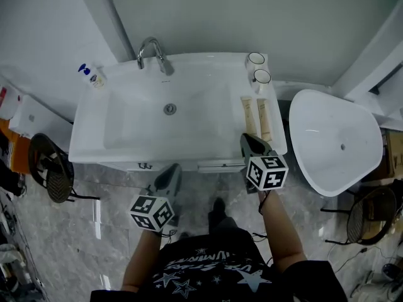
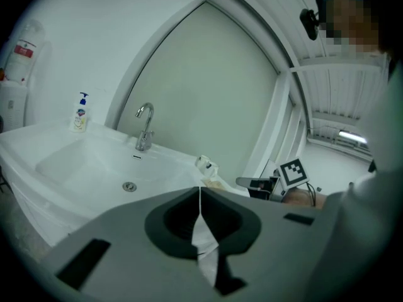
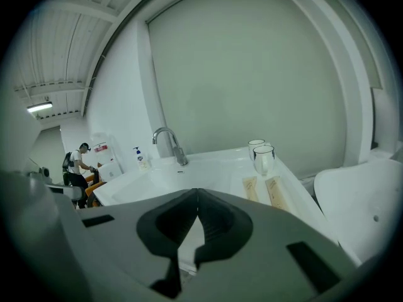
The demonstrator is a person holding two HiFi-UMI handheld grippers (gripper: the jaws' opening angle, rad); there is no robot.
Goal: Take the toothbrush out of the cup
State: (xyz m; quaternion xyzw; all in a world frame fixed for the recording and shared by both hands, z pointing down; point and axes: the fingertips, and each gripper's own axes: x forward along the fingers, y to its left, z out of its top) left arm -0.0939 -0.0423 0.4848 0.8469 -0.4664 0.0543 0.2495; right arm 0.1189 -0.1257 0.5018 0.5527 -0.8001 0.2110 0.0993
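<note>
The two cups stood ahead of the right tongs (image 1: 249, 140) and slightly to its right, at the far corner of the washbasin (image 1: 126, 153) ledge. The glass cup (image 1: 262, 77) was the nearer and the white cup (image 1: 255, 59) was just behind it, both upright. Two flat packets (image 1: 250, 114) lay lengthwise between those tongs and the cups. No view showed the toothbrush clearly. If it was in a cup, it likely stood near upright and would need a pull upward. The left tongs (image 1: 173, 170) were well apart from the cups, off to their left at the basin's front edge. Both tongs were closed tight and held nothing.
</note>
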